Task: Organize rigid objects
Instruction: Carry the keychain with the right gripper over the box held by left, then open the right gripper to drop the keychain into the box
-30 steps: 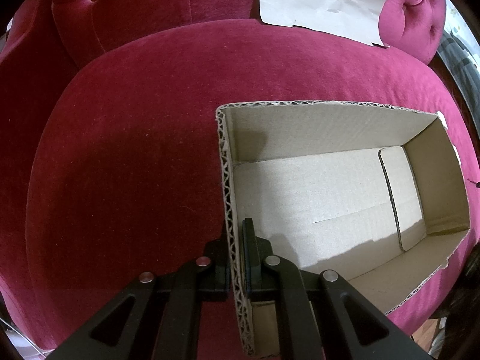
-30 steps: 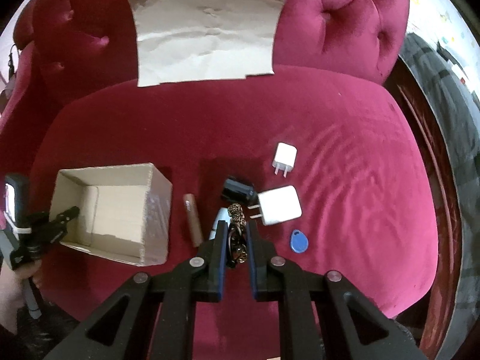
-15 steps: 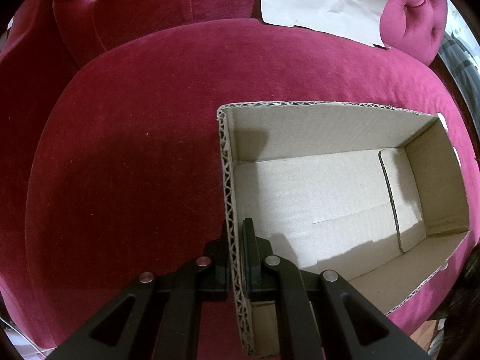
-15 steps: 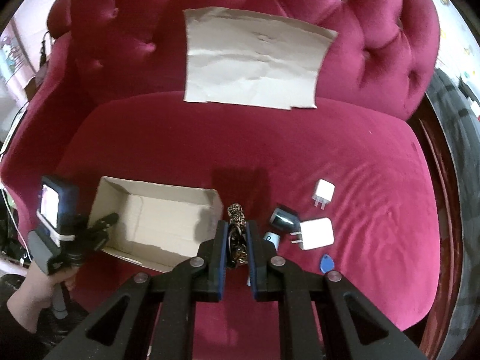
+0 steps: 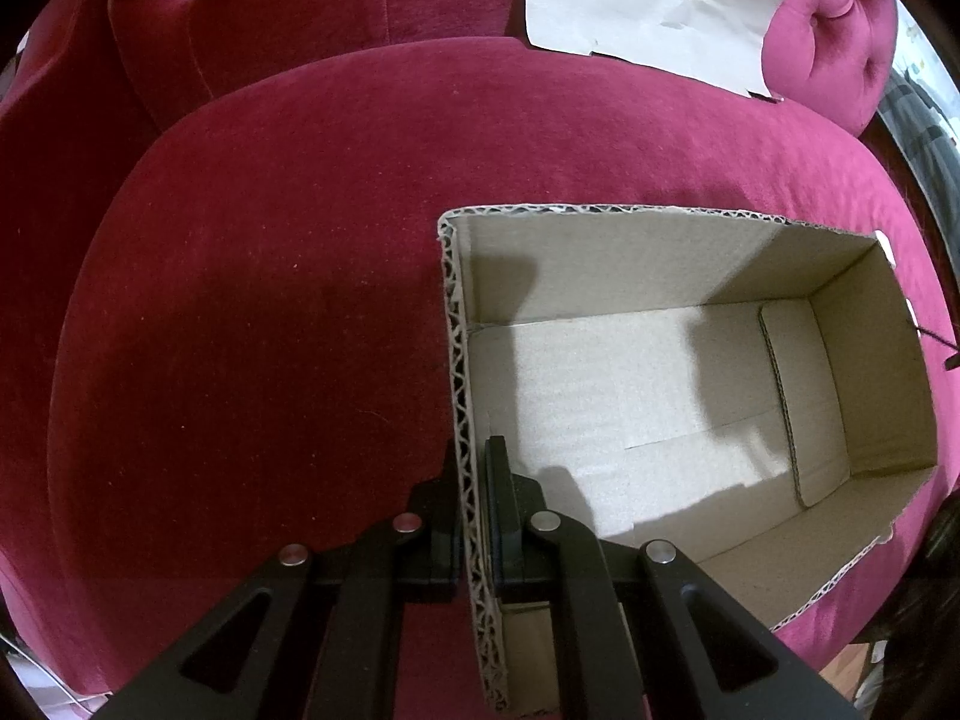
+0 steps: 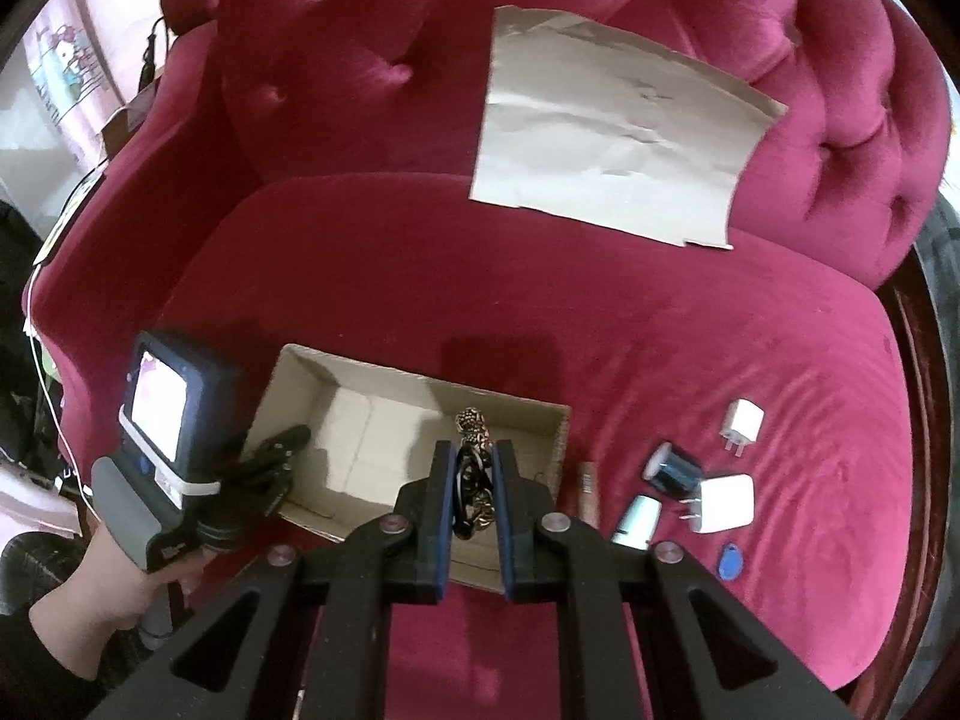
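Observation:
An open cardboard box [image 5: 678, 252] [image 6: 354, 372] lies on the red sofa seat with nothing inside. My left gripper [image 5: 472, 450] is shut on the box's near-left wall, one finger inside and one outside. In the right wrist view the left gripper [image 6: 282, 450] shows at the box's left end, held by a hand. My right gripper [image 6: 474, 450] is shut on an ornate bronze metal trinket [image 6: 473, 480] and hangs over the box's right half. On the seat to the right lie two white chargers [image 6: 743, 423] [image 6: 723, 503], a dark spool [image 6: 672, 468], a pale cap [image 6: 637, 519], a blue tag [image 6: 731, 561] and a brown tube [image 6: 589, 489].
A creased sheet of brown paper [image 6: 612, 150] [image 5: 654, 0] leans on the tufted backrest. The sofa's left armrest [image 6: 120, 192] rises beside the box, with cables past it. The seat's front edge runs close behind the grippers. A dark wooden frame [image 6: 924, 420] borders the right side.
My right gripper has carried the trinket leftward, from above the small items to over the box. The left gripper and the box have stayed put.

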`<action>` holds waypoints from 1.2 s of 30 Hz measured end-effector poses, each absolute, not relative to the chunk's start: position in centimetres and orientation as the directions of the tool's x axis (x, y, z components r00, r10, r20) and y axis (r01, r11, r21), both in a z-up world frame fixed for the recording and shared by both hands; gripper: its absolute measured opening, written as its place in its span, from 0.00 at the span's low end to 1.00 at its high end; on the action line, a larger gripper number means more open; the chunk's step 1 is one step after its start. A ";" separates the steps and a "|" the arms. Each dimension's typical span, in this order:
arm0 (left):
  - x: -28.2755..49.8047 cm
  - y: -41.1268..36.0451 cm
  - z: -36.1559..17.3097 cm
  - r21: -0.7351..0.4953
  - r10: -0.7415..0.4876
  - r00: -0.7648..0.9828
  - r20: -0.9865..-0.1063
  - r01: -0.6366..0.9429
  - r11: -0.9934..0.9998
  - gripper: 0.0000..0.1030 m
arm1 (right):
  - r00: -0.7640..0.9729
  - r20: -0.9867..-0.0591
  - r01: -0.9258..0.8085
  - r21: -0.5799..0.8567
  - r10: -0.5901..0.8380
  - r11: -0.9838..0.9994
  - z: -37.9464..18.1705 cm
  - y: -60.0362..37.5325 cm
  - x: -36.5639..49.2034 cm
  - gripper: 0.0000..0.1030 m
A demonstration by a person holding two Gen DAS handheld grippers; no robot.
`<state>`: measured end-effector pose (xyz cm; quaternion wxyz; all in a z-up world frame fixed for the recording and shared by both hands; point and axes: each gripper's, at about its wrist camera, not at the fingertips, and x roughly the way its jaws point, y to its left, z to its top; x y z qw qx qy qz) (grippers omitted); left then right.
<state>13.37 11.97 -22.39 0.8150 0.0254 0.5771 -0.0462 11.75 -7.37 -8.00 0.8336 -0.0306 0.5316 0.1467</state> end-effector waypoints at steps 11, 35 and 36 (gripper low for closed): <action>13.3 11.9 -22.4 -0.013 -0.047 0.329 -0.943 0.104 0.994 0.05 | 0.385 -0.891 -0.312 0.118 0.239 0.943 -9.8 -4.2 12.1 0.11; 13.4 12.0 -22.6 -0.011 -0.046 0.331 -0.943 0.105 0.994 0.05 | 0.329 -0.912 -0.316 0.139 0.246 0.938 -16.4 -1.0 13.0 0.11; 13.5 12.0 -22.6 -0.011 -0.046 0.331 -0.943 0.106 0.994 0.06 | 0.327 -0.911 -0.318 0.144 0.251 0.937 -16.5 -1.0 13.0 0.11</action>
